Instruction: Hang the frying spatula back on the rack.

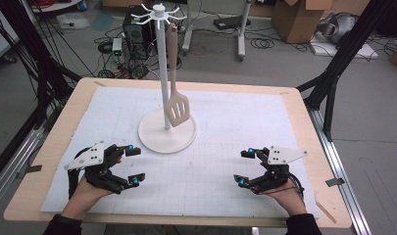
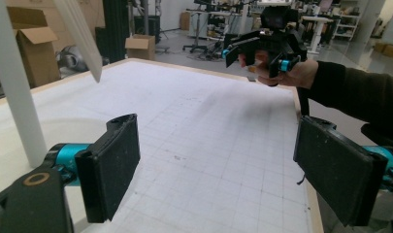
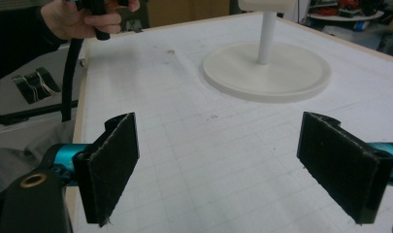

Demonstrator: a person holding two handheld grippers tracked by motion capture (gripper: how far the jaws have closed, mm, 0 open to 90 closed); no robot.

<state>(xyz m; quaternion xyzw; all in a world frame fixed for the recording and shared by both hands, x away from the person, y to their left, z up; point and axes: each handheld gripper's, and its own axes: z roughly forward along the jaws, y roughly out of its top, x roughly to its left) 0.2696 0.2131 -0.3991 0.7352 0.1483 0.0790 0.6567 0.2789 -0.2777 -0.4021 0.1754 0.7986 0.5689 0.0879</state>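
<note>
Jaws on both your grippers stand spread with nothing between them: left gripper (image 1: 133,165) near the counter's (image 1: 304,122) left front, right gripper (image 1: 243,167) near its right front, wide bare mat between. Your high view shows the wooden spatula (image 1: 177,105) hanging from the white stand (image 1: 167,132) just behind the left gripper, slotted blade down by the pole; your right gripper view shows the stand's base alone.

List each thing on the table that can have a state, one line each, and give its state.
Spatula: hanging from the stand's top hooks, blade down, clear of the base.
Stand: upright on its round base.
Left tool: open, empty.
Right tool: open, empty.
</note>
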